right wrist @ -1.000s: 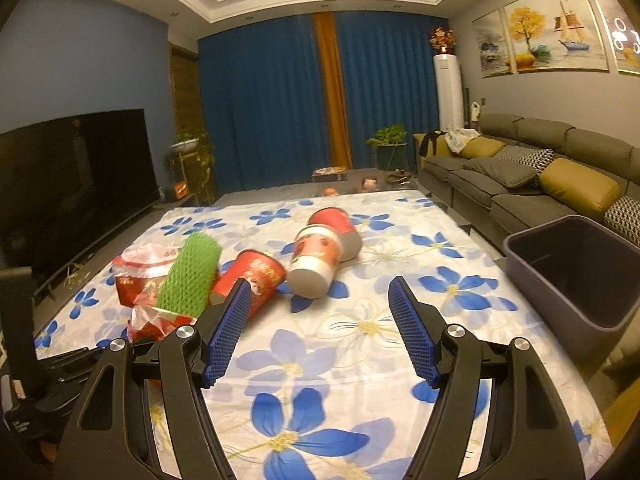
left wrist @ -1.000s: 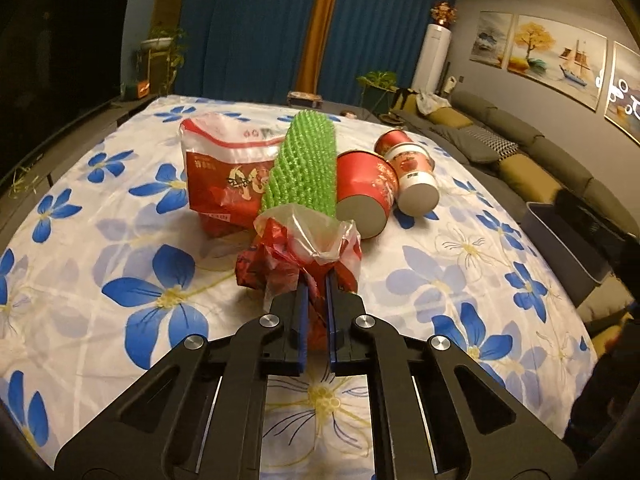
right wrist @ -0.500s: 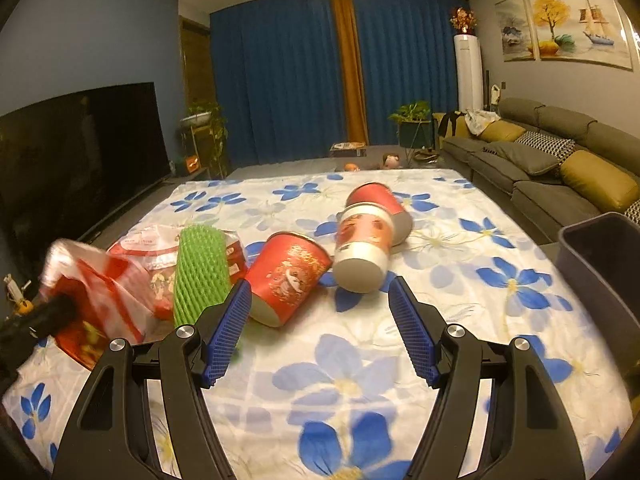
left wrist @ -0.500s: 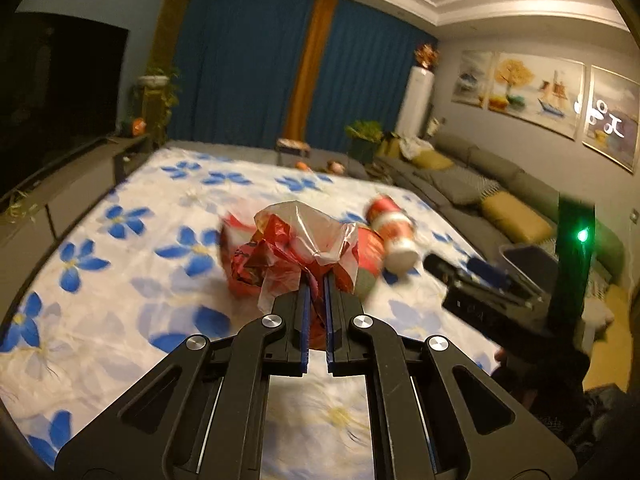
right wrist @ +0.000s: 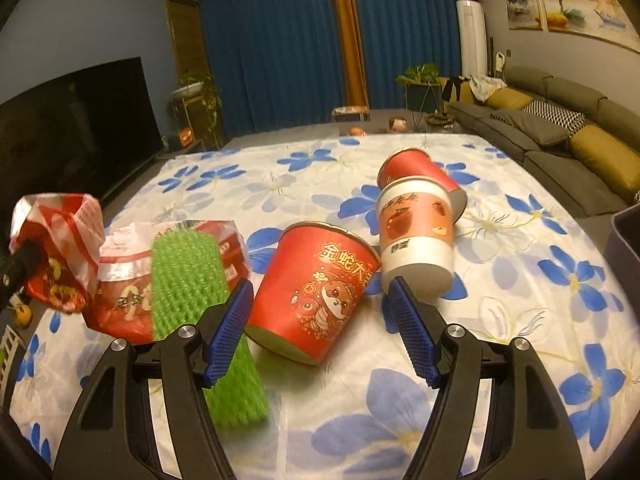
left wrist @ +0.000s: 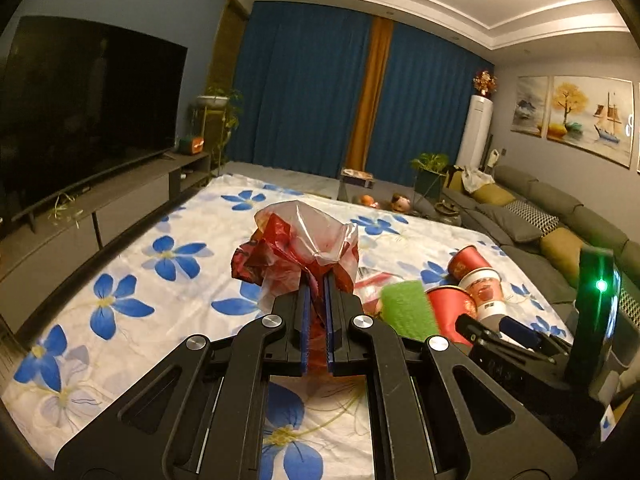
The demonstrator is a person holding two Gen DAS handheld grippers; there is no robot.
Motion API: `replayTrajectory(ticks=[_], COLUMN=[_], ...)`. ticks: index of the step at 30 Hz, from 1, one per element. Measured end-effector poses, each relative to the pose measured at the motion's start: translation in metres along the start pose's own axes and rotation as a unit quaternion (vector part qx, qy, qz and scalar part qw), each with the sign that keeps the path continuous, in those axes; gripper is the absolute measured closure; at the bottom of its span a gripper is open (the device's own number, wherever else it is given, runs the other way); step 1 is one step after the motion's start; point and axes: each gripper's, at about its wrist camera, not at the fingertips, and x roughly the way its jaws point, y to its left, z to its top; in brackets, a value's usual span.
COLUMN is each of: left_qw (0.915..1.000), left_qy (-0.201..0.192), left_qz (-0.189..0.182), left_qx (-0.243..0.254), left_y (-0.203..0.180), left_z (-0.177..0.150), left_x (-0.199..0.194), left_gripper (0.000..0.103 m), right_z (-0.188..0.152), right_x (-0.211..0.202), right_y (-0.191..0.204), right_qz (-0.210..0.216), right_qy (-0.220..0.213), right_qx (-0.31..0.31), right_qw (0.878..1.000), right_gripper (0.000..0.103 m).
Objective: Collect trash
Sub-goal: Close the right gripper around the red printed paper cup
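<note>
Bench cloth (right wrist: pixel 304 168), white with blue flowers. Dark television (left wrist: pixel 80 120) on a low console at left. Blue curtains (left wrist: pixel 304 100) with an orange panel between. Grey sofa (right wrist: pixel 560 140) carrying mustard cushions. Framed paintings (left wrist: pixel 576 116) above.

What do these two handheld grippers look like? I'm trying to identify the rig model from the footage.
Both look alike. The left gripper and the right gripper have matte black linkage arms with cut-out slots, silver round pivot bolts and blue ribbed pads on the fingers. In the left wrist view, the right unit carries an upright black module with a green light. No cables or sleeves show.
</note>
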Motion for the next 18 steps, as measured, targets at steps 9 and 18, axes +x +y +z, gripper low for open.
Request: replayTrajectory(ticks=[9, 18], left_qw=[0.9998, 0.9996], left_qy=[0.010, 0.016], left_qz=[-0.018, -0.023], left_qx=[-0.002, -0.001], left_y=[0.002, -0.001], left_z=[-0.007, -0.012], left_x=[0.006, 0.008], left_gripper=[0.098, 0.098], right_z=[0.001, 0.003], right_x=[0.028, 0.033], right_y=[0.003, 0.005], right_qz=[0.003, 0.006], right_qy=[0.035, 0.039], right_qx=[0.010, 0.010], right_qw=[0.999, 0.999], right_gripper=[0.035, 0.037])
